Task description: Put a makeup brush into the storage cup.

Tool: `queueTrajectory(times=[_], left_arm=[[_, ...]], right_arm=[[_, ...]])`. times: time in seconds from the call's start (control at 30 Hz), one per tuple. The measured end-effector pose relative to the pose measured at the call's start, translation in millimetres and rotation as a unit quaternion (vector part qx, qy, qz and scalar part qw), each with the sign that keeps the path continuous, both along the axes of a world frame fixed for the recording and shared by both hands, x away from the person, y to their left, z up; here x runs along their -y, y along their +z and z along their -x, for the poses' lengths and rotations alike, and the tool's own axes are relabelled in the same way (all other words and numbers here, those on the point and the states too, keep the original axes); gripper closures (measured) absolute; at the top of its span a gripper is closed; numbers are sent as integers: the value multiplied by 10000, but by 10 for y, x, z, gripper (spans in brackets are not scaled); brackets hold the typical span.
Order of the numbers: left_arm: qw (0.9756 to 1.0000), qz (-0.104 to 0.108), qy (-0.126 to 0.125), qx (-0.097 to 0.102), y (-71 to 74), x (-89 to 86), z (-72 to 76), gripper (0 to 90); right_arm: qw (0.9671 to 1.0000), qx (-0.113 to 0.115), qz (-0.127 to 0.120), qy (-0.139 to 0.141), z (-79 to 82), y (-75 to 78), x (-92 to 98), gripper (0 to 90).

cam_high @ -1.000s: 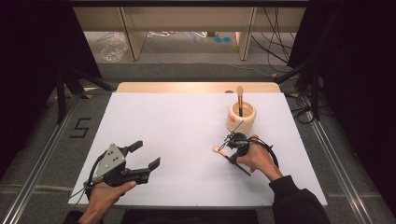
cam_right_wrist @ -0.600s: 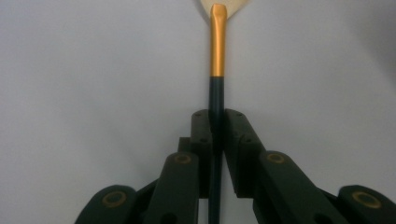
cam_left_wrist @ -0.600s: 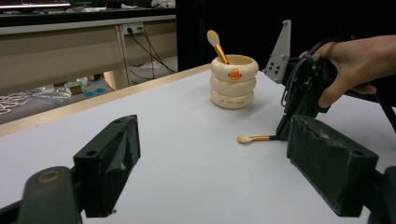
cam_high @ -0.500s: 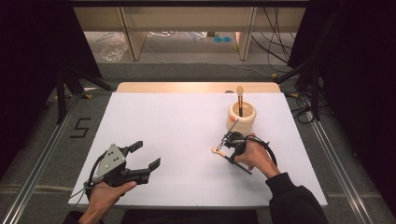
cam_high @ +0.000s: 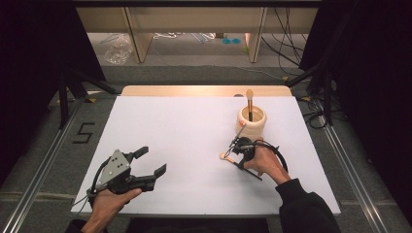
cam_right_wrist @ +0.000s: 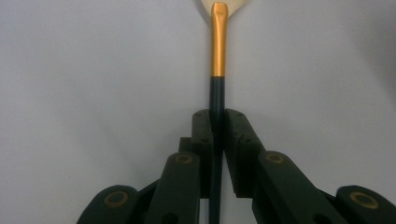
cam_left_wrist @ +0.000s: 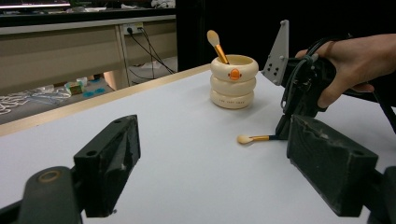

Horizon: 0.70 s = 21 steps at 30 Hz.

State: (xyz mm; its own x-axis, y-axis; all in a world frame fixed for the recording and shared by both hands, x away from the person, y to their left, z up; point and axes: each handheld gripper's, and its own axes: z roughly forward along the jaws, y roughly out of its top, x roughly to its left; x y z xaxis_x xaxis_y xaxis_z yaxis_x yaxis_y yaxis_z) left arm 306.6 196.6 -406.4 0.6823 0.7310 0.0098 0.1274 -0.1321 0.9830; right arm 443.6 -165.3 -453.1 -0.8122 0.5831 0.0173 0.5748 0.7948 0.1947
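A makeup brush with a gold ferrule, a black handle and a pale head lies on the white table. My right gripper is shut on its handle. From above, the brush head points left out of the right gripper. The left gripper view shows the same brush resting flat, with the right gripper behind it. Just beyond it, a cream ringed holder stands upright with a second brush inside. My left gripper is at the front left, open, with nothing between its jaws.
A wooden strip runs along the table's far edge. Dark cloth hangs on both sides. Metal rails flank the table. Shelving and cables lie on the floor beyond.
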Motion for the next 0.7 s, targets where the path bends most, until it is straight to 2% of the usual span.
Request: queueTrajectory(times=[0.1, 0.17, 0.3, 0.4, 0.63, 0.7], left_arm=[[10000, 4, 1, -9, -3, -1, -2, 175], [10000, 38, 17, -12, -2, -1, -2, 175], [10000, 23, 9, -8, -2, -2, -3, 175], [10000, 31, 21, -10, 0, -1, -1, 175], [10000, 33, 8, 0, -1, -6, -5, 175], [10000, 41, 11, -1, 0, -4, -6, 175]], right_arm=[[9999, -12, -145, -15, 9, 30, 6, 834], [9997, 55, -231, 51, 1, 55, 23, 834], [9990, 99, -420, 60, -3, 103, 61, 834], [9982, 219, -562, 25, -2, 164, 98, 834], [9929, 409, -1118, -49, 2, 290, 188, 834], [9914, 497, -1207, -47, 1, 314, 208, 834]])
